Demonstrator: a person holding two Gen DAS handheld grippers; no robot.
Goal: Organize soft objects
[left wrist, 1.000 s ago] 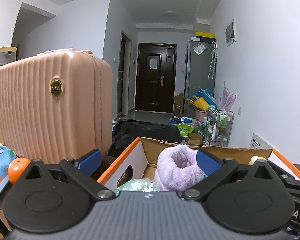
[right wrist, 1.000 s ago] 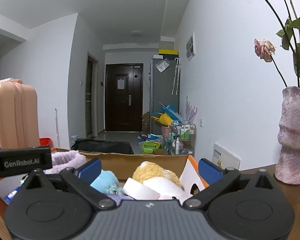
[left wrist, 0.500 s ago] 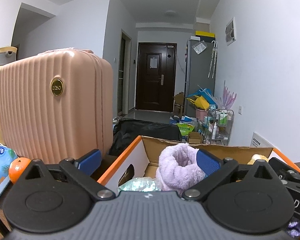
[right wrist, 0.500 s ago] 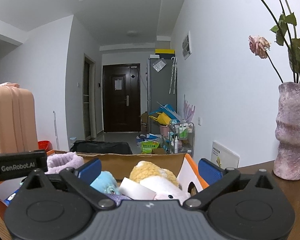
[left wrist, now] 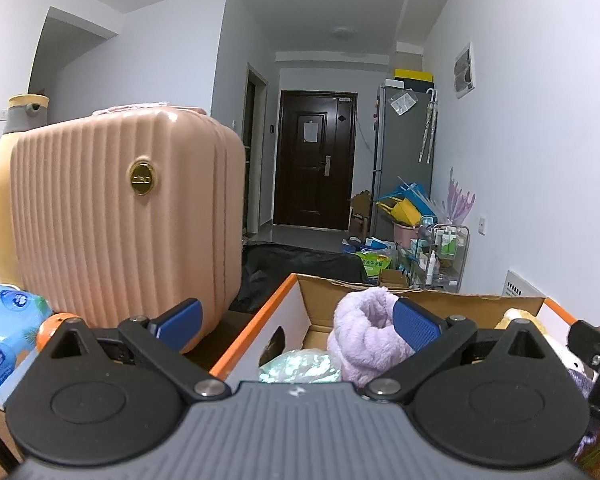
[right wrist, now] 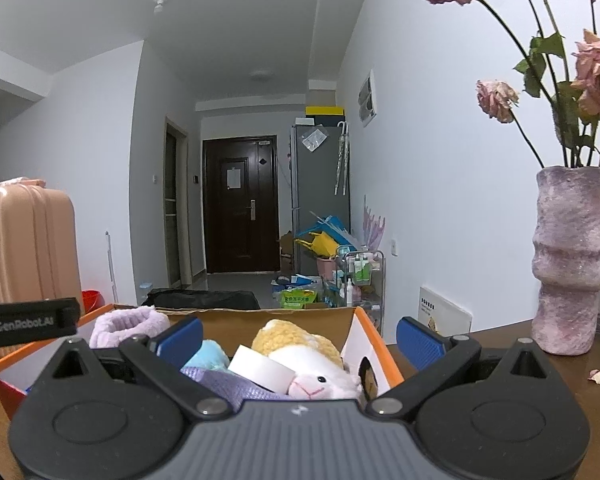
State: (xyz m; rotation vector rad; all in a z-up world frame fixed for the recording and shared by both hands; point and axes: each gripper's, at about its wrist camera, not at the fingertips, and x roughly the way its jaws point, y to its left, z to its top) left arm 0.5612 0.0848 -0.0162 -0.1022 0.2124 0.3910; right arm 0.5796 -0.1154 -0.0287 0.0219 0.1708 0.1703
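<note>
An orange-edged cardboard box (left wrist: pixel 260 330) stands on the brown table and holds soft things. In the left wrist view a lilac fluffy roll (left wrist: pixel 364 332) and a pale green bundle (left wrist: pixel 296 368) lie in it. My left gripper (left wrist: pixel 296 320) is open and empty, level with the box's near left corner. In the right wrist view the box (right wrist: pixel 374 336) holds the lilac roll (right wrist: pixel 128 326), a blue plush (right wrist: pixel 210 356), a yellow-and-white plush sheep (right wrist: pixel 312 364) and a purple cloth (right wrist: pixel 228 386). My right gripper (right wrist: pixel 296 338) is open and empty above the box's right part.
A pink ribbed suitcase (left wrist: pixel 128 220) stands left of the box, with a yellow jug (left wrist: pixel 4 184) behind it. A blue packet (left wrist: pixel 4 332) and an orange (left wrist: pixel 48 328) lie at the left. A lilac vase with dried roses (right wrist: pixel 572 264) stands on the right.
Both grippers have drifted slightly: the left view has shifted a little to the right of the suitcase, and the right view has tilted, with the vase now further in frame. Both stay open.
</note>
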